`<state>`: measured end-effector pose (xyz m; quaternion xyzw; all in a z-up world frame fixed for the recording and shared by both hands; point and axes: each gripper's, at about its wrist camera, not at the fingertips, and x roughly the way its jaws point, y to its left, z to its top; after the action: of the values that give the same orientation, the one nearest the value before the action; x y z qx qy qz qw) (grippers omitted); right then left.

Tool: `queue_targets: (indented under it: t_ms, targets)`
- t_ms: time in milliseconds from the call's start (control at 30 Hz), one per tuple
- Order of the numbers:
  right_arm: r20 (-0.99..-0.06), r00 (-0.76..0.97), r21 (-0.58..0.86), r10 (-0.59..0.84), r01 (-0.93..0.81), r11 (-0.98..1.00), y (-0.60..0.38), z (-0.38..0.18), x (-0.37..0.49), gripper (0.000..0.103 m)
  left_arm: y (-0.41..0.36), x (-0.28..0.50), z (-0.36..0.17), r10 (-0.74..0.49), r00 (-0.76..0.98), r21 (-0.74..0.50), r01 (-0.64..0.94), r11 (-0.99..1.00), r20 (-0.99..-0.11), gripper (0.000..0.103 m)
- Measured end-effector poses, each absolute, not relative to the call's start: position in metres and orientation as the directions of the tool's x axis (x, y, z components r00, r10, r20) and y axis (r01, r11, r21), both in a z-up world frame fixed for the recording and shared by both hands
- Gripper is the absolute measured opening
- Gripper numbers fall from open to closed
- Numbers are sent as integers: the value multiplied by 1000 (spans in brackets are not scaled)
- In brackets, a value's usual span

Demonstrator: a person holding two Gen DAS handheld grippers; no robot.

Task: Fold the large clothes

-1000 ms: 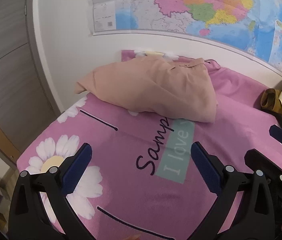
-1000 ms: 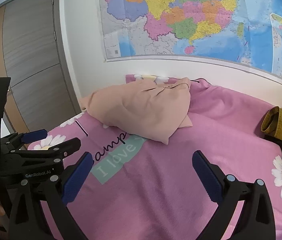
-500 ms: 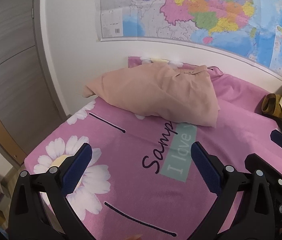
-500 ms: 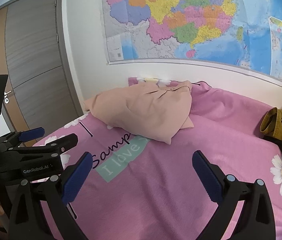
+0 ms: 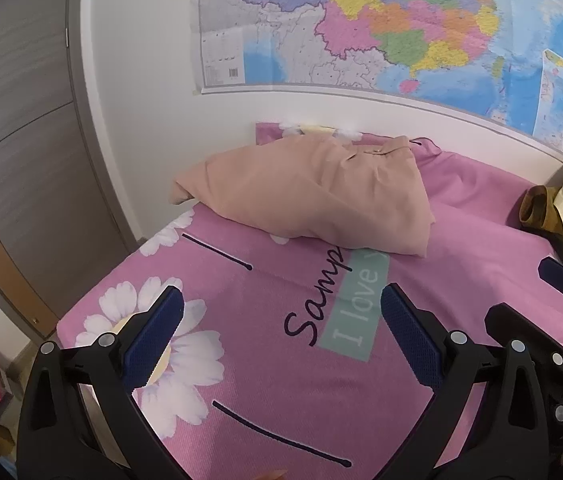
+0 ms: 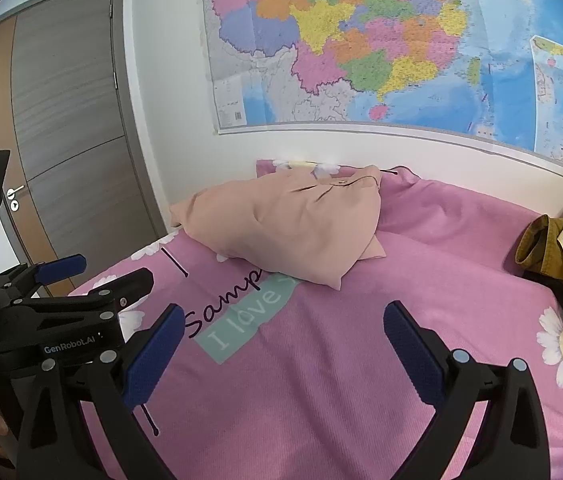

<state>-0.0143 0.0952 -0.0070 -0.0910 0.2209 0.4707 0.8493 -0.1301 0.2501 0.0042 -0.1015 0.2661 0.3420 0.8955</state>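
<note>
My left gripper (image 5: 279, 332) and right gripper (image 6: 281, 340) both hang with jaws spread wide and empty over the pink bedspread (image 6: 321, 360). The peach garment (image 5: 313, 196) lies in a rough bundle at twelve o'clock, near the wall, well apart from both. More clothes (image 6: 561, 248) are heaped at three o'clock. I judge I'm between garments: next I must reach for one and spread it flat.

Left gripper (image 5: 281, 334): black plastic arms, blue textured pads (image 5: 153, 340), silver rivets along the frame bottom. Right gripper (image 6: 283, 354) is built the same. At lower left of its view, white "GenRobot.AI" lettering on a black body.
</note>
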Motion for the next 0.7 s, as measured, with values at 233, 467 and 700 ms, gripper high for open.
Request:
queue_targets:
  t_ms: [233,467,700]
  targets:
    - [-459,458,58,761,-839,541,95,-7,-14,97,245,-129,6,559,628,9,-660,751,-541,98]
    - [-458,459,64,761,-837,544,95,-8,-15,97,246,-128,5,549,637,-4,-655,756,-541,98]
    - [-458,452,70,766,-840,538,95,-9,-13,97,243,-126,2,540,652,-4,-639,769,-532,97]
